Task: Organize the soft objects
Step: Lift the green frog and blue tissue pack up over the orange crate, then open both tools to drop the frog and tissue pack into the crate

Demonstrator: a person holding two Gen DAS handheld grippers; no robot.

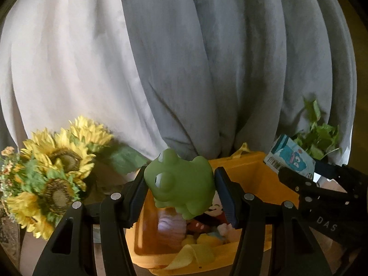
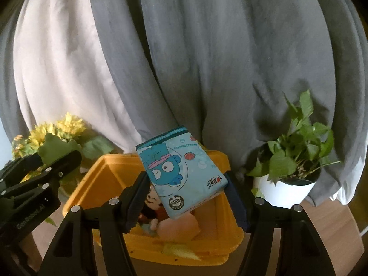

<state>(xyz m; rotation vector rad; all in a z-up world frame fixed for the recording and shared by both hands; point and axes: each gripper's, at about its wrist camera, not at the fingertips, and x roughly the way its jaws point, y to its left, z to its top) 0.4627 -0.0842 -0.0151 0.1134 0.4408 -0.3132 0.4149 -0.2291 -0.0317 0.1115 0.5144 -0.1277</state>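
A green rubber frog (image 1: pixel 181 184) sits clamped between the dark pads of the left gripper (image 1: pixel 180 195), its jaws partly closed and pressing on both flanks of the toy, which tilts with its eyes turned to the left. It hangs above the open yellow bin (image 1: pixel 248 168), over the near-left part of the opening. Inside the bin lie soft things already gathered: a mouse plush (image 1: pixel 210 214) in red and black, a pale lilac knit piece (image 1: pixel 170 227) and a yellow cloth (image 1: pixel 193 253) draped over the near rim.

To the right, the right gripper (image 2: pixel 186 197) holds a blue tissue pack (image 2: pixel 181 172) printed with a cartoon fish, its jaws set moderately wide and gripping the pack's two sides. The pack is carried upside down and tilted, above the middle of the same bin, with a doll-faced plush (image 2: pixel 153 203) and a pink soft piece (image 2: pixel 179 226) visible beneath it.

Grey and white curtains (image 2: pixel 207 57) fill the far side of the scene. Artificial sunflowers (image 1: pixel 55 161) stand to the bin's left, and a leafy plant in a white pot (image 2: pixel 285 188) stands to its right on a wooden surface (image 2: pixel 333 230).
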